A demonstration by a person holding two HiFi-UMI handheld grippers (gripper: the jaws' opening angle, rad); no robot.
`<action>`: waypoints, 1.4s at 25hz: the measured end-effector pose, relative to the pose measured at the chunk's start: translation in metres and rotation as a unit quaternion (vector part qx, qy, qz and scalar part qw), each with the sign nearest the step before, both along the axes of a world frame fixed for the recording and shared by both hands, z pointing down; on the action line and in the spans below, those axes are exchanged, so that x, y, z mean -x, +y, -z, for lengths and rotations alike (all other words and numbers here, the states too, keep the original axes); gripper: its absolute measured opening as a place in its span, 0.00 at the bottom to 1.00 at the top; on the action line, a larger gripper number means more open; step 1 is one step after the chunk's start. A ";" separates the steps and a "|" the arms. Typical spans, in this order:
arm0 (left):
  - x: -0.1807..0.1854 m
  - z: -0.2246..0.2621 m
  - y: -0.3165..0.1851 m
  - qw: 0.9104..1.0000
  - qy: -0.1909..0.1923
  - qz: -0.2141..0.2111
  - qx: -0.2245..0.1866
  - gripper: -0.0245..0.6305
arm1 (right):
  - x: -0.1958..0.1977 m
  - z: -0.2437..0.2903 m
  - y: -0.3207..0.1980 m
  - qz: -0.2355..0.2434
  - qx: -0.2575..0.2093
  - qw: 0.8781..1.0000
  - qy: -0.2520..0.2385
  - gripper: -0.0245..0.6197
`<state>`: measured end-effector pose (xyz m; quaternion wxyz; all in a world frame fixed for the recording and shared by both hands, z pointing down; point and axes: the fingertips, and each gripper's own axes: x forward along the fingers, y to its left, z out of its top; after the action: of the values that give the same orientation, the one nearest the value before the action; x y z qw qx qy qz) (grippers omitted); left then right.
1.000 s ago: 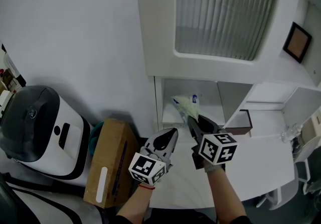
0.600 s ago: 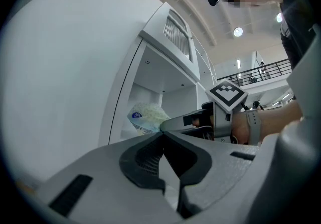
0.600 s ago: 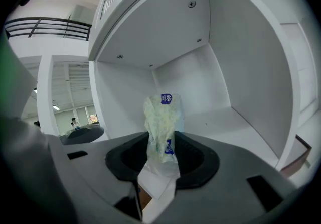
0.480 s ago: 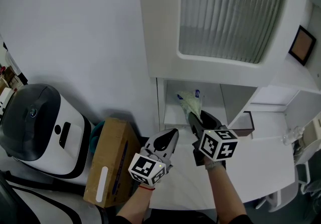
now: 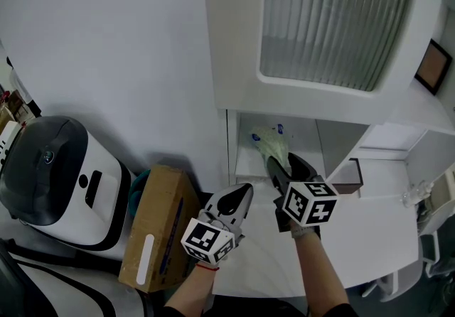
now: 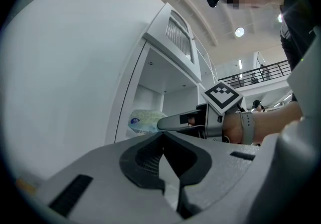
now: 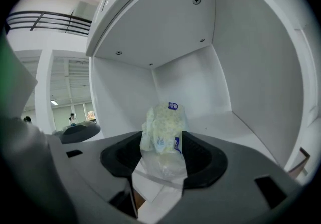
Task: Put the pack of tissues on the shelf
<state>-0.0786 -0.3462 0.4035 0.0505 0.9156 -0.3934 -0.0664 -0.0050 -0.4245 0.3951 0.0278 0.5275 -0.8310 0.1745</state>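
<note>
Partly hidden at frame centre between the just-spreading jaws of the right gripper [image 5: 283, 163], the pack of tissues [image 7: 163, 127] bears an unreadable blue label; the left gripper [image 5: 244, 187] has its jaws pressed together.

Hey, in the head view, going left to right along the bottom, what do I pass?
white and black appliance → cardboard box → left gripper → right gripper

I see bright, even light. Round ceiling lamps [image 6: 239, 31] glow above. Both gripper views bend and go dark at the corners (like a fishbowl).
</note>
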 end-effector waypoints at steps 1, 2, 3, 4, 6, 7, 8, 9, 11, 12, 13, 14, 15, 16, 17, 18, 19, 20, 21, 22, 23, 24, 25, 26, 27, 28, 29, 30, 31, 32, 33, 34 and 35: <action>0.000 0.000 0.000 1.000 0.000 0.000 0.000 0.05 | 0.000 0.001 0.000 -0.002 -0.003 1.000 0.006 0.37; 0.001 -0.001 0.001 1.000 0.000 0.000 0.000 0.05 | 0.000 0.001 0.000 -0.003 -0.006 1.000 0.009 0.38; 0.001 -0.001 0.001 1.000 0.000 0.000 0.000 0.05 | 0.000 0.002 -0.001 -0.004 -0.008 1.000 0.008 0.40; 0.001 -0.001 0.002 1.000 0.000 0.001 0.001 0.05 | 0.000 0.002 -0.001 -0.005 -0.009 1.000 0.006 0.41; 0.001 -0.002 0.003 1.000 -0.001 0.000 0.002 0.05 | -0.002 0.004 -0.002 -0.007 -0.014 1.000 0.004 0.43; 0.001 -0.002 0.004 1.000 -0.001 0.000 0.003 0.05 | -0.003 0.005 -0.002 -0.010 -0.018 1.000 0.002 0.44; 0.000 -0.003 0.005 1.000 -0.002 -0.001 0.003 0.05 | -0.004 0.006 -0.002 -0.013 -0.021 1.000 0.000 0.45; 0.000 -0.003 0.006 1.000 -0.002 -0.002 0.004 0.05 | -0.005 0.007 -0.002 -0.015 -0.024 1.000 -0.001 0.46; 0.000 -0.005 0.007 1.000 -0.002 -0.003 0.006 0.05 | -0.007 0.009 -0.002 -0.018 -0.030 0.999 -0.003 0.48; 0.000 -0.005 0.008 1.000 -0.002 -0.003 0.007 0.05 | -0.008 0.010 -0.001 -0.018 -0.033 0.999 -0.004 0.50; -0.001 -0.005 0.009 1.000 -0.001 -0.004 0.007 0.05 | -0.009 0.011 0.000 -0.018 -0.036 0.999 -0.005 0.50; -0.002 -0.006 0.010 1.000 -0.001 -0.005 0.008 0.05 | -0.010 0.012 0.001 -0.018 -0.039 0.999 -0.006 0.51; -0.003 -0.006 0.010 1.000 -0.001 -0.006 0.008 0.05 | -0.011 0.013 0.002 -0.017 -0.042 0.999 -0.007 0.51; -0.003 -0.006 0.011 1.000 -0.001 -0.007 0.008 0.05 | -0.011 0.015 0.003 -0.017 -0.045 0.999 -0.006 0.52; -0.004 -0.006 0.012 1.000 -0.001 -0.008 0.008 0.05 | -0.012 0.016 0.005 -0.015 -0.048 0.999 -0.005 0.52; -0.005 -0.006 0.012 1.000 -0.001 -0.009 0.009 0.05 | -0.012 0.017 0.007 -0.014 -0.051 0.999 -0.004 0.52; -0.005 -0.006 0.013 1.000 -0.001 -0.009 0.009 0.05 | -0.012 0.019 0.009 -0.012 -0.054 0.998 -0.003 0.53; -0.005 -0.007 0.014 1.000 -0.001 -0.010 0.009 0.05 | -0.012 0.020 0.012 -0.009 -0.058 0.998 -0.002 0.53; -0.006 -0.007 0.014 1.000 -0.001 -0.010 0.009 0.05 | -0.011 0.021 0.014 -0.006 -0.063 0.998 -0.001 0.53; -0.007 -0.007 0.015 1.000 -0.001 -0.011 0.009 0.05 | -0.011 0.022 0.017 -0.003 -0.066 0.998 0.000 0.53; -0.007 -0.007 0.015 1.000 -0.001 -0.011 0.010 0.05 | -0.011 0.022 0.020 0.000 -0.070 0.998 0.001 0.53; -0.008 -0.008 0.016 1.000 -0.001 -0.011 0.010 0.05 | -0.011 0.022 0.022 0.002 -0.072 0.997 0.002 0.53; -0.008 -0.008 0.016 1.000 -0.001 -0.012 0.010 0.05 | -0.011 0.022 0.024 0.004 -0.075 0.997 0.004 0.52; -0.009 -0.008 0.016 1.000 -0.001 -0.012 0.011 0.05 | -0.011 0.022 0.027 0.006 -0.078 0.997 0.008 0.52; -0.009 -0.009 0.016 1.000 -0.001 -0.013 0.011 0.05 | -0.011 0.022 0.029 0.008 -0.081 0.997 0.013 0.52; -0.009 -0.009 0.016 1.000 -0.002 -0.013 0.011 0.05 | -0.010 0.022 0.031 0.010 -0.084 0.996 0.018 0.52; -0.009 -0.009 0.016 1.000 -0.002 -0.014 0.011 0.05 | -0.010 0.022 0.034 0.012 -0.087 0.996 0.024 0.52; -0.009 -0.009 0.016 1.000 -0.002 -0.014 0.011 0.05 | -0.010 0.022 0.036 0.013 -0.090 0.995 0.030 0.52; -0.009 -0.009 0.015 1.000 -0.001 -0.014 0.012 0.05 | -0.011 0.021 0.038 0.012 -0.093 0.995 0.035 0.49; -0.010 -0.009 0.015 1.000 -0.001 -0.014 0.012 0.05 | -0.013 0.020 0.040 0.010 -0.095 0.995 0.038 0.42; -0.010 -0.010 0.015 1.000 -0.001 -0.014 0.012 0.05 | -0.015 0.019 0.041 0.008 -0.096 0.994 0.041 0.34; -0.011 -0.010 0.014 1.000 -0.001 -0.014 0.012 0.05 | -0.016 0.018 0.043 0.007 -0.096 0.994 0.042 0.29; -0.012 -0.010 0.013 1.000 -0.001 -0.014 0.013 0.05 | -0.018 0.016 0.044 0.005 -0.094 0.995 0.042 0.21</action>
<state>-0.0667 -0.3327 0.4139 0.0626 0.9203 -0.3814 -0.0599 0.0130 -0.3810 0.3795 0.0141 0.5303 -0.8445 0.0736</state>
